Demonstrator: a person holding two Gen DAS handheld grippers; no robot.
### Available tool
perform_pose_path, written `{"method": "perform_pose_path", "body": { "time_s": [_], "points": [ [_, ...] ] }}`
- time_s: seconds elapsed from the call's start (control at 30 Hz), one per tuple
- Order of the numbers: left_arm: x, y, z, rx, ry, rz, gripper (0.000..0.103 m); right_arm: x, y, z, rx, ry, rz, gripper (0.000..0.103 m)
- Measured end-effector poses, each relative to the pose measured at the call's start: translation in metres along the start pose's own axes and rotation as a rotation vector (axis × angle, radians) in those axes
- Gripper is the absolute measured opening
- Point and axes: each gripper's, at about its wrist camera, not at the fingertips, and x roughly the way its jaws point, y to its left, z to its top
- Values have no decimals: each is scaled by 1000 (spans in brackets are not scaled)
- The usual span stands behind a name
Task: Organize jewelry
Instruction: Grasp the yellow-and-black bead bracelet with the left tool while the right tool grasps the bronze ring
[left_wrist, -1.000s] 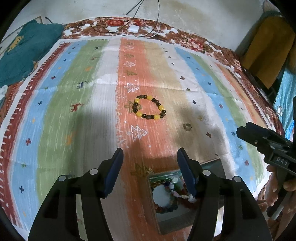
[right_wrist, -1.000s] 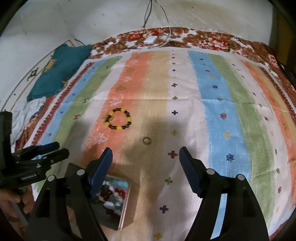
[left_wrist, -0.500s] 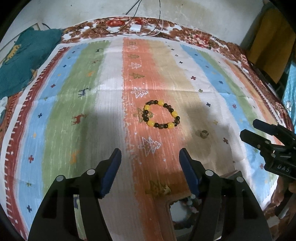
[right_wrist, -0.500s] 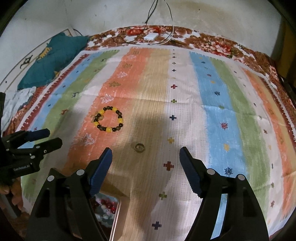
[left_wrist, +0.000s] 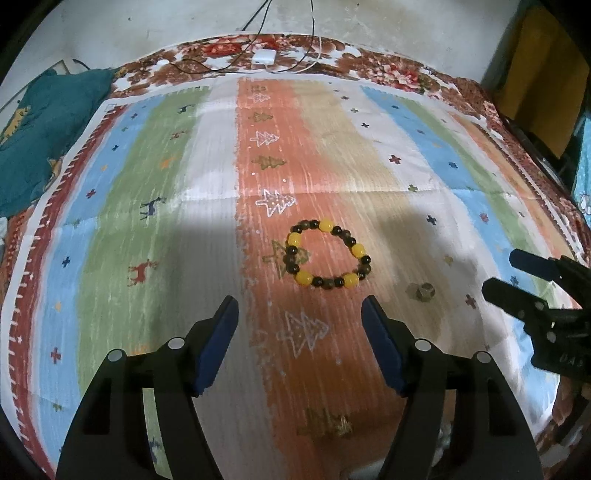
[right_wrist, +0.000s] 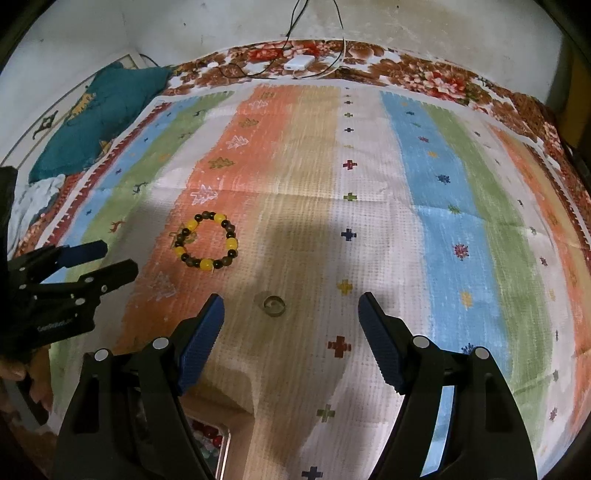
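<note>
flat on the cloth (left_wrist: 221, 221), bracelet (left_wrist: 327, 256) slightly elongated left-right; left gripper (left_wrist: 299, 317) and right gripper (right_wrist: 290, 314) gape empty.

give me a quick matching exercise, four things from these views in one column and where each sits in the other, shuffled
1. yellow and dark beaded bracelet
2. small metal ring
3. white charger block with cables
4. crumpled teal cloth

a. far edge, on the floral border
b. far left corner of the bed
c. on the orange stripe with tree prints
d. on the beige stripe, right of the bracelet

Pairs: 1-c, 2-d, 3-a, 4-b
</note>
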Motion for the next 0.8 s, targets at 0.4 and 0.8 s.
{"method": "perform_pose_path", "body": {
  "time_s": [0.4, 0.8],
  "points": [
    [33, 6, 17, -3, 36, -1, 69, 28, -6, 8, 30, 54, 38, 75],
    [65, 10, 34, 5, 71, -20, 69, 58, 2, 8, -22, 120, 35, 75]
  ]
}}
